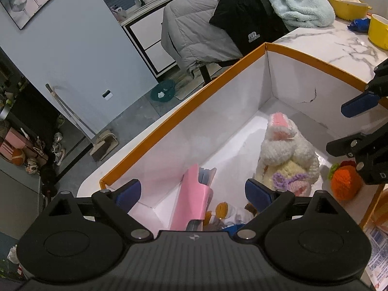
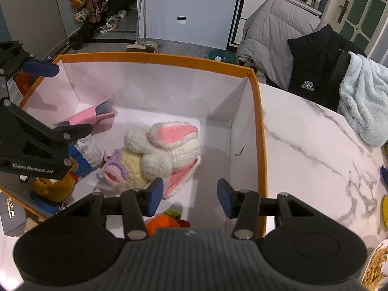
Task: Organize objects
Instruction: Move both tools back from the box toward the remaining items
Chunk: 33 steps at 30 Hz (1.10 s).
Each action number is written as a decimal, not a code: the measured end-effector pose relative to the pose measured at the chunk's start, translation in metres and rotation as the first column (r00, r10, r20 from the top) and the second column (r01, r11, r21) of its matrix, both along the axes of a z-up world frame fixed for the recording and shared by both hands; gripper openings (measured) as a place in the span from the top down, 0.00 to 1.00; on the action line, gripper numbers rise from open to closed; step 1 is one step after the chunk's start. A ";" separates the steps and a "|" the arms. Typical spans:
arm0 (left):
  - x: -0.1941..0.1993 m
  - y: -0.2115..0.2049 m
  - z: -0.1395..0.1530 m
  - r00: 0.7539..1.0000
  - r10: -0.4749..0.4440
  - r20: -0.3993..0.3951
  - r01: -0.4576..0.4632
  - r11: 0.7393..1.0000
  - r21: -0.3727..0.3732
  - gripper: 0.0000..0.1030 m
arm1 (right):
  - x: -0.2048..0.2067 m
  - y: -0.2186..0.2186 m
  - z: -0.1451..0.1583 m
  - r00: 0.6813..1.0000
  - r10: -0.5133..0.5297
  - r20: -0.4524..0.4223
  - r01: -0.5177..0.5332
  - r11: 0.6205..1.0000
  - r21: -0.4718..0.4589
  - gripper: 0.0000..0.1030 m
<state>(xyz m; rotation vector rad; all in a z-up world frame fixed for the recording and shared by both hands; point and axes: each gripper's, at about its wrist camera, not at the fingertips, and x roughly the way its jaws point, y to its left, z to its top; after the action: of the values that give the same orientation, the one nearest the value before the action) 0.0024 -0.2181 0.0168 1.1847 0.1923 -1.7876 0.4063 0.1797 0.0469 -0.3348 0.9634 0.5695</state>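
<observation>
An orange-rimmed box (image 1: 181, 114) (image 2: 155, 55) with white walls sits on the marble counter. On its floor lie a white crochet bunny (image 1: 286, 155) (image 2: 165, 150), a pink case (image 1: 194, 194) (image 2: 84, 117), a small stuffed toy in blue and white (image 1: 225, 213) (image 2: 82, 157) and an orange crochet fruit (image 1: 344, 181) (image 2: 160, 224). My left gripper (image 1: 192, 191) (image 2: 72, 99) hovers open over the pink case, its fingers well clear of it. My right gripper (image 2: 189, 195) (image 1: 356, 126) stands open above the orange fruit, with nothing between its pads.
The marble counter (image 2: 315, 157) runs along the right of the box. A light blue towel (image 2: 363, 101) and jackets (image 2: 278, 29) hang over chairs behind it. Yellow bowls (image 1: 346, 4) stand at the far end. A plate of fries (image 2: 378, 266) sits near the right edge.
</observation>
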 end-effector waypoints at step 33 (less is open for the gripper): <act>0.095 0.098 0.111 0.995 -0.069 -0.068 0.058 0.987 -0.152 0.00 | -0.112 -0.042 0.116 0.992 0.029 0.122 -0.044 0.992 0.118 0.41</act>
<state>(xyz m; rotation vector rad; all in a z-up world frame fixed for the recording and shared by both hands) 0.0978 -0.1201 0.1275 1.0297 0.0614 -1.8681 0.2944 0.1375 0.1634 -0.2758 0.8050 0.6315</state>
